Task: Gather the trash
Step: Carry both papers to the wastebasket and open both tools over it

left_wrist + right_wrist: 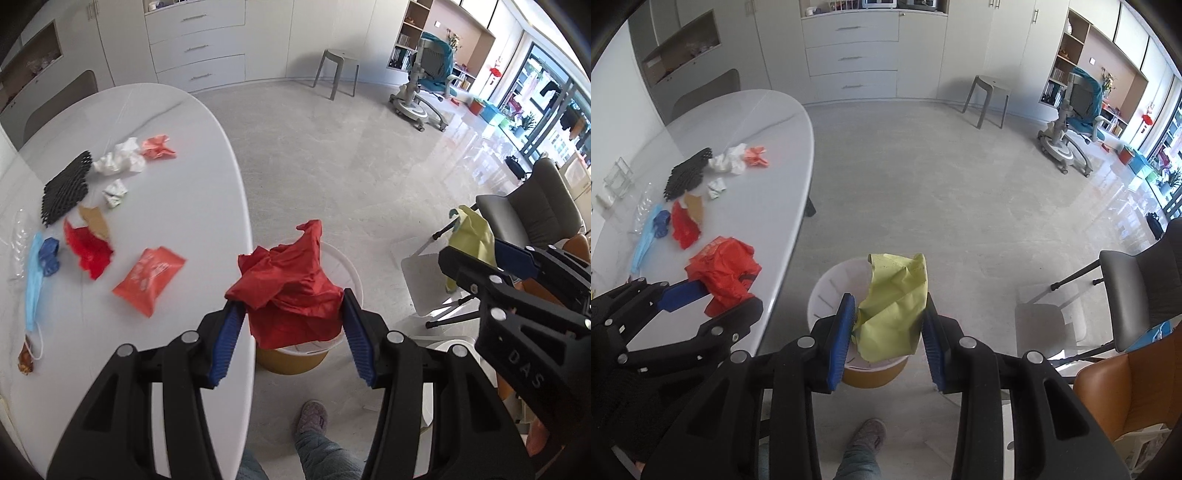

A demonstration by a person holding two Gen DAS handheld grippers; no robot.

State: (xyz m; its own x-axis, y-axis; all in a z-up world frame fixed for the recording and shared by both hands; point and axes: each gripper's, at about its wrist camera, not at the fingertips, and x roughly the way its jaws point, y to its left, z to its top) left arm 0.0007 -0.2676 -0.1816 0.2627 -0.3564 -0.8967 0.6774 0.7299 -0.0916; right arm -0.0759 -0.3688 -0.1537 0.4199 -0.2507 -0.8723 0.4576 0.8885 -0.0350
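Observation:
My left gripper is shut on a crumpled red plastic bag, held just past the table edge above a white-rimmed yellow bin on the floor. My right gripper is shut on a crumpled yellow-green paper and hangs over the same bin. Each gripper shows in the other's view: the right gripper at the right, the left gripper at the left. More trash lies on the white oval table: an orange packet, red scraps, black mesh, white crumpled paper.
A blue face mask and clear plastic lie near the table's left side. A person's slippered foot stands near the bin. A grey chair and an orange seat are at the right, a grey stool far back.

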